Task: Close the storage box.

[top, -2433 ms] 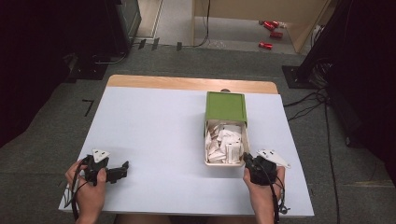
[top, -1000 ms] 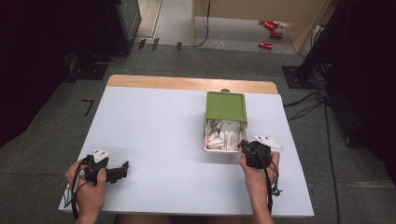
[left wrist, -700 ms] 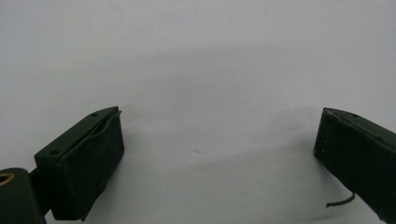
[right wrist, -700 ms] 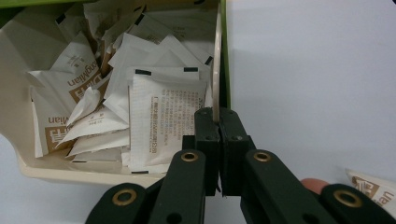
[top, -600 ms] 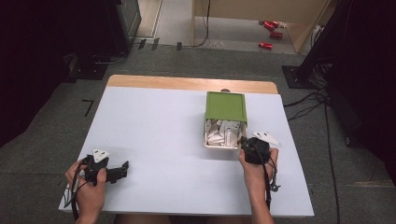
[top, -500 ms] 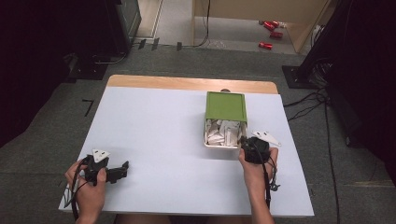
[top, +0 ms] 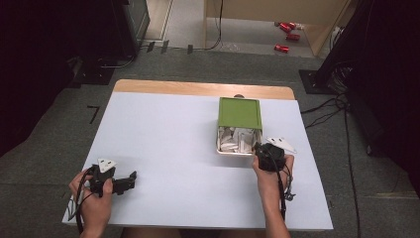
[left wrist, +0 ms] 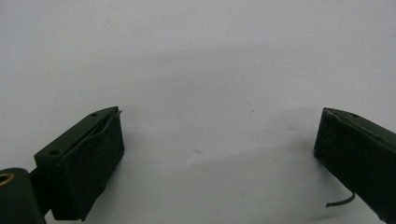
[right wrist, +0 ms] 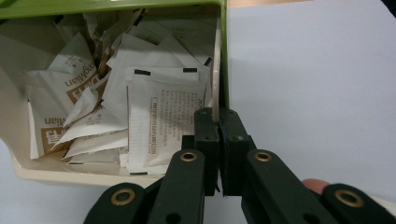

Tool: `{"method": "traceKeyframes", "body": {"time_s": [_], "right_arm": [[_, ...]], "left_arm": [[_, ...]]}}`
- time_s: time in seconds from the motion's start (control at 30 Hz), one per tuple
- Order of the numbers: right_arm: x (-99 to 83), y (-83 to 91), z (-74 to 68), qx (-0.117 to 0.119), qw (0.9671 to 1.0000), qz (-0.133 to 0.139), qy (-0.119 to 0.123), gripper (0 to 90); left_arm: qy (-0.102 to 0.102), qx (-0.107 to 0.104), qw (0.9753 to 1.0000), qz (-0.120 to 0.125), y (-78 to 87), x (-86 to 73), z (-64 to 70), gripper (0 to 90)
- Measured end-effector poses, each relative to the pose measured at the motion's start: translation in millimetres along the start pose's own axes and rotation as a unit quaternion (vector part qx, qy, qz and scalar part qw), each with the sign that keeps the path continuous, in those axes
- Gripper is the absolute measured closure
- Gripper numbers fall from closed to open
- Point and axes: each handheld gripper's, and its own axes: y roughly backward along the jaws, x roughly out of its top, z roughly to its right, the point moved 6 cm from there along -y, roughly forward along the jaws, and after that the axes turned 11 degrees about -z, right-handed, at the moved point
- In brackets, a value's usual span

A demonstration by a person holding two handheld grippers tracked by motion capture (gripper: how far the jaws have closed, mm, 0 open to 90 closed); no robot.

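A pale, matt table top (top: 173,148) spreads out from the person's side, with a strip of bare wood (top: 198,88) showing along its far edge. Around it lies grey carpeted floor (top: 59,148), where black cables (top: 322,106) trail at the right. Farther off stand dark equipment at both sides and a light wooden cabinet (top: 277,10), with a few red objects (top: 285,37) scattered on the floor at its foot.

Nearest, at the left front corner of the table, the left hand (top: 91,203) holds the left gripper (top: 130,179) low over bare surface. In the left gripper view its jaws stand wide apart, with nothing between them but the plain table top (left wrist: 210,93) and a soft shadow.

Farther in and to the right, the right hand (top: 271,176) holds the right gripper (right wrist: 218,119) at the near right corner of the box (top: 225,148). In the right gripper view its jaws are pressed together on the thin right-hand wall of the box, one pad inside and one outside, pinching the cream rim (right wrist: 215,88) where the green lid edge meets it.

The box sits right of the table's centre. Its green lid (top: 240,113) covers the far part, and the near part is open, showing a jumble of white paper sachets (right wrist: 163,116) with brown and black print.
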Motion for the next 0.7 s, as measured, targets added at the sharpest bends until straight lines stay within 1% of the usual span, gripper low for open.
{"method": "traceKeyframes", "body": {"time_s": [0.13, 0.2, 0.27, 0.4, 0.53, 0.7], "right_arm": [[-1.9, 2.7, 1.6, 0.014, 0.9998, 0.007, -0.015, 87.4], [-2.7, 5.8, 1.3, 0.014, 0.9997, 0.012, -0.018, 87.3], [-2.8, 8.4, 1.1, 0.012, 0.9997, 0.018, -0.015, 87.3], [-1.1, 18.8, -0.5, 0.013, 0.9991, 0.036, -0.017, 88.2], [0.2, 18.6, 0.2, 0.015, 0.9991, 0.032, -0.022, 88.9], [1.3, 17.3, -0.6, -0.002, 0.9993, 0.036, -0.011, 90.0]], "left_arm": [[0.000, 0.000, 1.0000, 0.000, 0.0, 0.0, 0.0, 1.7], [0.000, 0.000, 1.0000, 0.000, 0.0, 0.0, 0.0, 1.7], [0.000, 0.000, 1.0000, 0.000, 0.0, 0.0, 0.0, 1.7], [0.000, 0.000, 1.0000, 0.000, 0.0, 0.0, 0.1, 1.7], [0.000, 0.000, 1.0000, 0.000, 0.0, 0.0, 0.1, 1.7], [0.000, 0.000, 1.0000, 0.000, 0.0, 0.0, 0.1, 1.7]]}}
